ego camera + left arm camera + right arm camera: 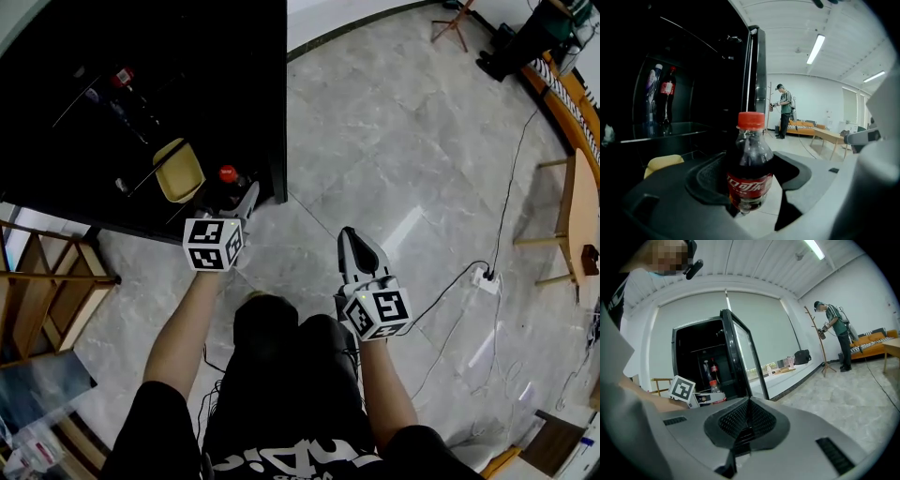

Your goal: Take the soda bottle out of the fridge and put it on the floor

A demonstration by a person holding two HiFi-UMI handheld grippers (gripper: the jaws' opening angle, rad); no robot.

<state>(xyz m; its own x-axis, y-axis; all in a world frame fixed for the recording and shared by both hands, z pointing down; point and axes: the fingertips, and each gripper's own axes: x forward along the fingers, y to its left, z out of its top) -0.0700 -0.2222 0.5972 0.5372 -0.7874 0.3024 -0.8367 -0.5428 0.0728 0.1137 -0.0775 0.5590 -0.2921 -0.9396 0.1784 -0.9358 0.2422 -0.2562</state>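
Note:
A small cola bottle [749, 164] with a red cap [228, 173] and a red label stands upright between the jaws of my left gripper [750, 190], which is shut on its body. It hangs just outside the open black fridge [141, 94], above the grey floor [394, 141]. The right gripper view catches the same bottle [714, 390] beside the left gripper's marker cube [682, 390]. My right gripper [354, 251] is to the right over the floor, shut with nothing in it [747, 420]. Two more bottles [661, 96] stand on a fridge shelf.
A yellow object [178, 170] lies low in the fridge. The fridge door [738, 357] stands open. A wooden rack [47, 291] is to the left, a power strip with cables [486, 278] and a wooden table [577, 202] to the right. A person [785, 110] stands far off.

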